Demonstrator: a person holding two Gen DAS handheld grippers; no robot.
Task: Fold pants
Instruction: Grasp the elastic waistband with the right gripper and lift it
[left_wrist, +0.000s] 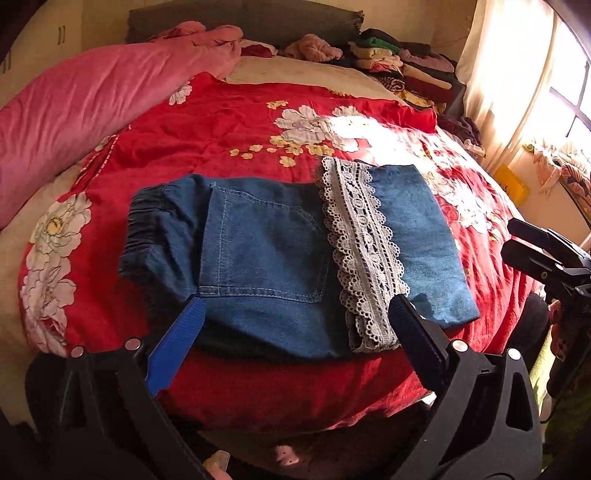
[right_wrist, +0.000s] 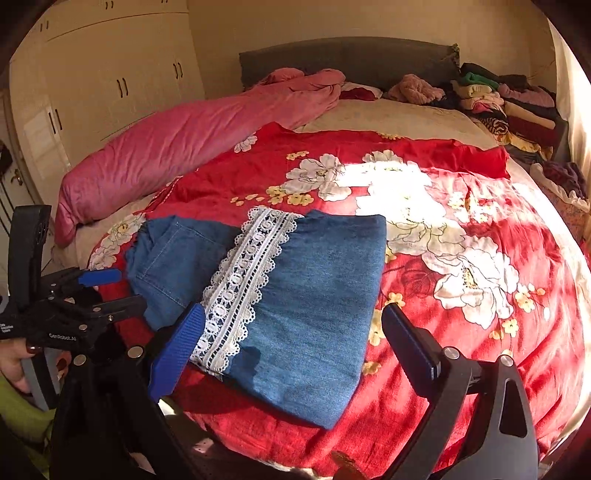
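Blue denim pants (left_wrist: 266, 251) lie folded on the red floral bedspread (left_wrist: 221, 125), elastic waistband at the left, a white lace trim band (left_wrist: 365, 251) across them. They also show in the right wrist view (right_wrist: 317, 295) with the lace (right_wrist: 243, 280). My left gripper (left_wrist: 295, 310) is open and empty, its fingertips over the near edge of the pants. My right gripper (right_wrist: 291, 325) is open and empty above the folded leg end. The right gripper shows at the right edge of the left wrist view (left_wrist: 546, 254), the left gripper at the left of the right wrist view (right_wrist: 103, 291).
A pink quilt (left_wrist: 92, 99) lies rolled along the left side of the bed. A pile of folded clothes (left_wrist: 413, 70) sits at the far right by the grey headboard (right_wrist: 347, 55). A cream wardrobe (right_wrist: 110, 74) stands at the left, a sunlit curtained window (left_wrist: 535, 74) at the right.
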